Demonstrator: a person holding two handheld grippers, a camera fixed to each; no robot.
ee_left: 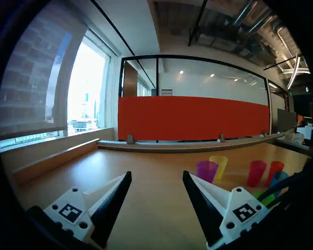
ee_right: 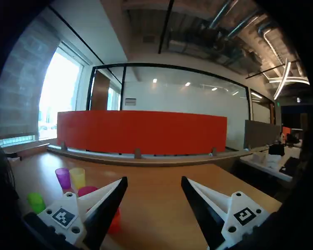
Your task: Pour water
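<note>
Your left gripper (ee_left: 156,174) points across the wooden table (ee_left: 156,208) with its claw spread wide and nothing between the fingers. The plastic cups stand ahead of it and to the right. A purple cup (ee_left: 206,171) sits just in front of a yellow cup (ee_left: 219,163). Farther right are a pink cup (ee_left: 256,173) and a red cup (ee_left: 275,167), with a blue cup (ee_left: 279,178) close in front of the red one. A green cup (ee_left: 266,199) peeks out nearest you, partly behind the right finger. Your right gripper (ee_right: 153,179) is also wide apart and holds nothing. In the right gripper view the cups lie to the left: purple and yellow side by side farther off, green nearer at the far left, pink and red partly hidden behind the left finger. Whether any cup holds water, you cannot tell. An orange partition (ee_left: 189,118) runs along the table's far edge.
</note>
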